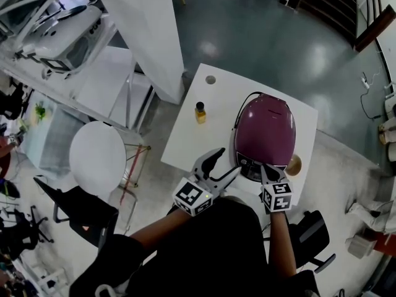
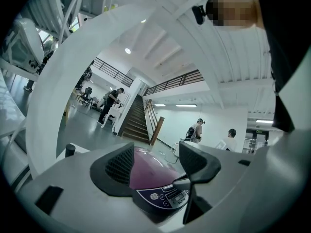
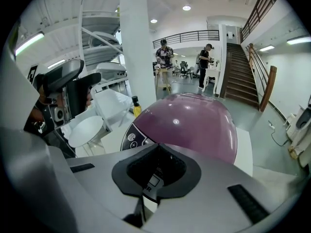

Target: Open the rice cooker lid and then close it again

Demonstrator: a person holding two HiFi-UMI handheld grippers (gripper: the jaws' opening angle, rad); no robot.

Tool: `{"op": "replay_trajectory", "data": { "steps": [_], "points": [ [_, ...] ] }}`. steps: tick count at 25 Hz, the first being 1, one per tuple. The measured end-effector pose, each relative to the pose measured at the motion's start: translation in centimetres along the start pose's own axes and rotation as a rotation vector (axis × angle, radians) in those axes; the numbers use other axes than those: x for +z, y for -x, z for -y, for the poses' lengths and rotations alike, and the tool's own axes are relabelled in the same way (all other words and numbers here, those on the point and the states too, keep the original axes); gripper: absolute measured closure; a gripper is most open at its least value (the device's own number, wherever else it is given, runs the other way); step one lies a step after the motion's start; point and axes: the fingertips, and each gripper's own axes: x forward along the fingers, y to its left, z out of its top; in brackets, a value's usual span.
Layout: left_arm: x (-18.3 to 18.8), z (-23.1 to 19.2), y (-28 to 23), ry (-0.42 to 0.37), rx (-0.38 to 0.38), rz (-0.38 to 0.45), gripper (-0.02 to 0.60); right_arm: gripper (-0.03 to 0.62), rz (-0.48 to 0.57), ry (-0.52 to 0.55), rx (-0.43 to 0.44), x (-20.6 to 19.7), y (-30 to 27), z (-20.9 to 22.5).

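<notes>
glossy purple domed rice cooker [image 1: 265, 132]

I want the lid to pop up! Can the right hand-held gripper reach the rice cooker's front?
Probably yes. The right hand-held gripper, jaws shut, is at the rice cooker's front edge beside the control panel, with nothing between. The small bottle stands well aside.
</notes>
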Motion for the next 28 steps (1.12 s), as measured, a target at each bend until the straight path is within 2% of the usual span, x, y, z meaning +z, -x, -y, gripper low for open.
{"op": "replay_trajectory", "data": {
  "steps": [5, 11, 18, 24, 28],
  "points": [
    [0.3, -0.5, -0.2, 0.012, 0.002, -0.003, 0.314, 0.594, 0.008, -0.009, -0.041, -0.2, 0.1, 0.2],
    [0.1, -0.9, -0.5, 0.032, -0.003, -0.018, 0.314, 0.594, 0.001, -0.031, -0.018, -0.2, 0.1, 0.3],
    [0.0, -1.2, -0.9, 0.027, -0.017, -0.021, 0.314, 0.594, -0.067, 0.032, 0.011, -0.6, -0.1, 0.1],
    [-0.4, -2.1, -0.6, 0.027, -0.006, -0.035, 0.314, 0.594, -0.064, 0.131, -0.053, -0.5, -0.1, -0.2],
    [0.1, -2.1, -1.0, 0.032, -0.014, -0.024, 0.314, 0.594, -0.063, 0.122, -0.056, -0.6, -0.1, -0.2]
  ]
}}
